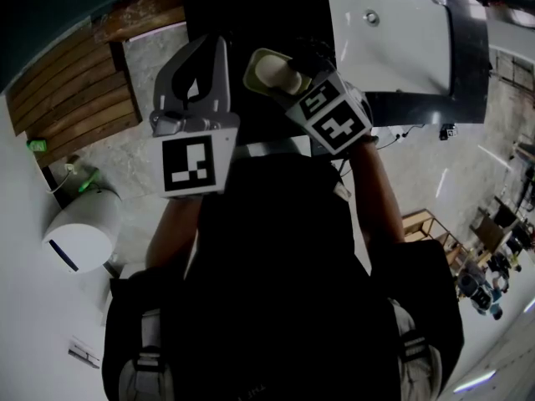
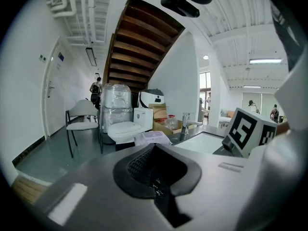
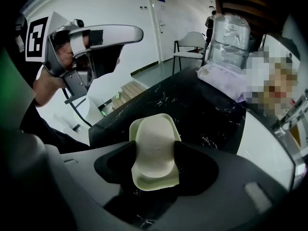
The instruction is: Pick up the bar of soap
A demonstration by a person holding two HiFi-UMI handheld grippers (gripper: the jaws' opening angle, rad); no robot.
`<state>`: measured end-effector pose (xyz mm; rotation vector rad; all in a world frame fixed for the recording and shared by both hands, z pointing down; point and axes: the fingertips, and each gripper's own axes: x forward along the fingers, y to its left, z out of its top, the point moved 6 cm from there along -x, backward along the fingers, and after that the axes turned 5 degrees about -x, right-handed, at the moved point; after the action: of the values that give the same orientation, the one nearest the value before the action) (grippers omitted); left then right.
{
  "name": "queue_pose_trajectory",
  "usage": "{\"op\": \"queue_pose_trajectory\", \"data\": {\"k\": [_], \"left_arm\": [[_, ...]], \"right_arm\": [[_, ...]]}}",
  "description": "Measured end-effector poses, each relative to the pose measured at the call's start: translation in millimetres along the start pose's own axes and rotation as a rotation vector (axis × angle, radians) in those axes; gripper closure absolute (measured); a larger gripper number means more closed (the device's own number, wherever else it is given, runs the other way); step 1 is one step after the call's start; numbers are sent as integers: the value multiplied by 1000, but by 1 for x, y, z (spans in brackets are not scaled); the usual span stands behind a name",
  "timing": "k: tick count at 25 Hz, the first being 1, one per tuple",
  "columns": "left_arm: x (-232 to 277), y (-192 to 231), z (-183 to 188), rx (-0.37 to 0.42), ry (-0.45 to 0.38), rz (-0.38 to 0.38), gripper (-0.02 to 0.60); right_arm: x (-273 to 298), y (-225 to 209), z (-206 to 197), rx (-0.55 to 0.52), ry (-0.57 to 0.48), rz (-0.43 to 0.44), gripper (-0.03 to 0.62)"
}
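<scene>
The bar of soap (image 3: 154, 146) is pale and smooth, and it lies in a small cream dish (image 3: 144, 183). The right gripper (image 3: 154, 162) is closed on the two long sides of that dish, so soap and dish are held together, and they look lifted up over the black counter (image 3: 192, 109). The soap looks light and hard, but I think it would be slippery, more so if wet, and it could slide out of the dish if the dish tips. So it is best kept flat. Holding it by the middle of the long sides, as now, seems the safest place. The dish looks thin, so a gentle squeeze should be enough. The left gripper (image 2: 156, 184) is closed with nothing in it, and it is held up in the air beside the other one. The counter is dark stone with white flecks, and it looks hard and shiny. A white sink (image 1: 393, 32) is set into it. The room has white walls, a wooden staircase (image 2: 139, 47), a chair (image 2: 82, 121) and a white toilet (image 2: 122, 129).
</scene>
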<state>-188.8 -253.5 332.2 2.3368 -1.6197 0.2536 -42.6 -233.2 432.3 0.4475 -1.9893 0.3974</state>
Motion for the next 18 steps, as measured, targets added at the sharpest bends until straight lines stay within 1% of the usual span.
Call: {"op": "queue_pose_trajectory", "data": {"k": [3,7,13,18], "left_arm": [[-3,-3,2,4,-3,-1,583],[-5,-5,4,6,-10,-4,581],[-8,-14,7,16,-18,-6,581],[-14,-23,12,19,-25,-4,583]], "right_arm": [[-7,-2,2,14,-36,-12,324],[-17,-5,7,49,-115,-35,324],[-36,-7,10,80,-224,-43,324],[-60,-6,17,92,-332,-84,322]]}}
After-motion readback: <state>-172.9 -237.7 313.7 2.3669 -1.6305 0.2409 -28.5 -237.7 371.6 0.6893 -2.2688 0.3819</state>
